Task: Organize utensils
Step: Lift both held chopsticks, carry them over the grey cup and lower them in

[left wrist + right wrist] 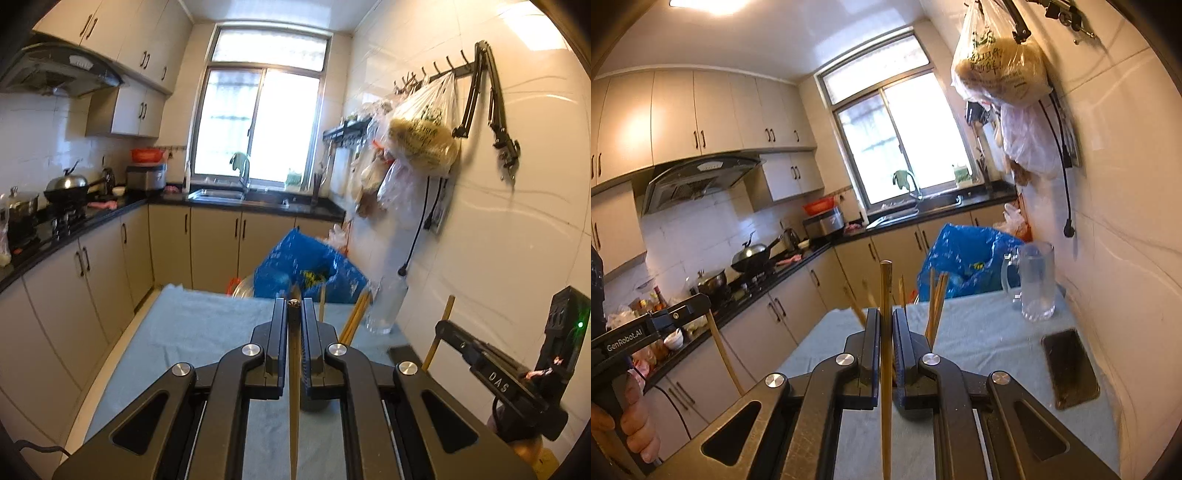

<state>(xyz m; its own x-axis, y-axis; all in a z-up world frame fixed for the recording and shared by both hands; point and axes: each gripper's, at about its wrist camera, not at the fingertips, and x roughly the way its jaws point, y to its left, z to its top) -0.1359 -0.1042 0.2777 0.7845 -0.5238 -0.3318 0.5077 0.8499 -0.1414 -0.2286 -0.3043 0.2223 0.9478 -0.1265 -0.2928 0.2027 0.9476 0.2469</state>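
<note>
Left claw [294, 308] closed on one chopstick [294, 387], held upright between the blue pads, its patterned top end just above the fingertips at 12 o'clock and its long shaft running down past the bottom edge at 6 o'clock. Right claw [885, 314] closed too, gripping a second chopstick [885, 332], also upright, with its blunt top standing well above the fingertips at 12 o'clock.

Seen just behind both claws, at about 1 o'clock: a dark holder [916, 400], mostly hidden by the claw, with more chopsticks [936, 306] leaning out of it. Both held chopsticks raised over the bench [979, 343], covered with a pale blue cloth. Further at 2 o'clock in the right wrist view, a glass mug [1032, 280] standing upright near the wall, and a phone [1070, 367] lying flat at 3 o'clock. Behind the bench, a blue plastic bag [964, 254].

In the right wrist view, at 9 o'clock, the left claw from the side, a chopstick hanging below it, and a hand [635, 417] around its handle.
</note>
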